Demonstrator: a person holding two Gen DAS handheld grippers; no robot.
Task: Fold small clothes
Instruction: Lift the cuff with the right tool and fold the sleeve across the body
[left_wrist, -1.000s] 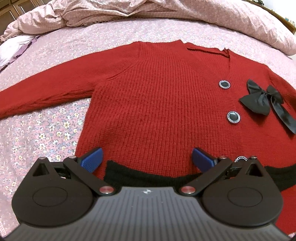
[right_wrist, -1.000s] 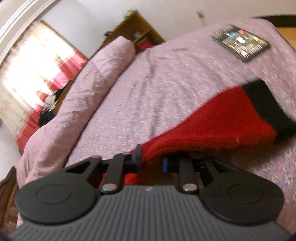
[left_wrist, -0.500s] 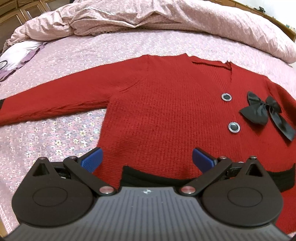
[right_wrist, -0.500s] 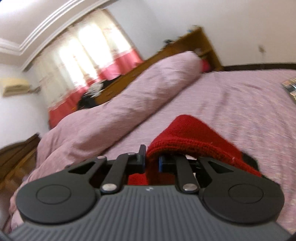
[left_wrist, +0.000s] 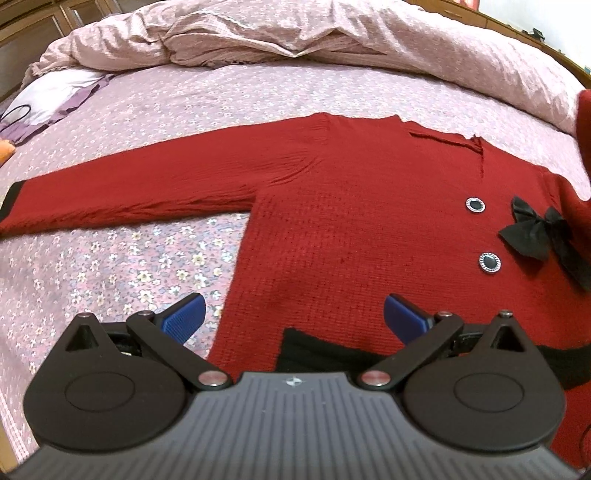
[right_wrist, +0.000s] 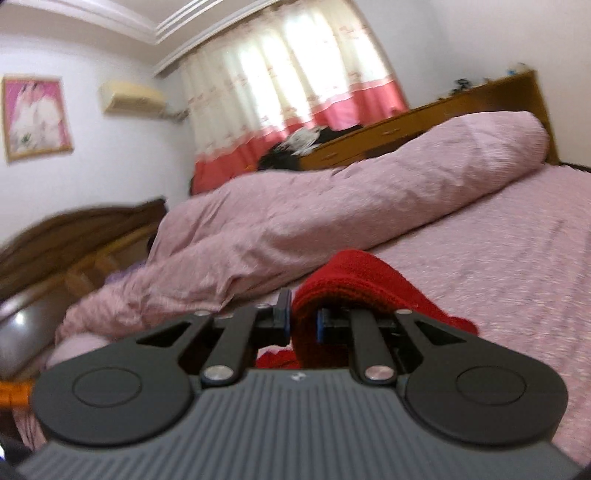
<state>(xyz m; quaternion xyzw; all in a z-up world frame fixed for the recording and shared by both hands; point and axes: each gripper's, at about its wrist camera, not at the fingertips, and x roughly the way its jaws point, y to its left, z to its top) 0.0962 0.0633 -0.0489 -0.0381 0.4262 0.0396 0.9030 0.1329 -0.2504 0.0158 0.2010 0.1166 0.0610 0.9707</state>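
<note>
A red cardigan (left_wrist: 351, 236) lies face up on a pink flowered bed (left_wrist: 110, 266), one sleeve (left_wrist: 129, 192) stretched flat to the side, ready for folding. The left claw (left_wrist: 293, 314) hovers above the black hem (left_wrist: 317, 350) with its blue pads spread wide, holding nothing. The right claw (right_wrist: 303, 319) is clamped on the other red sleeve (right_wrist: 354, 273), raised off the bed, probably to fold it across the front near the black bow (left_wrist: 535, 236)

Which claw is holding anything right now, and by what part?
Right claw pinches the red cardigan by a fold of one sleeve; left claw is open, holding nothing.
</note>
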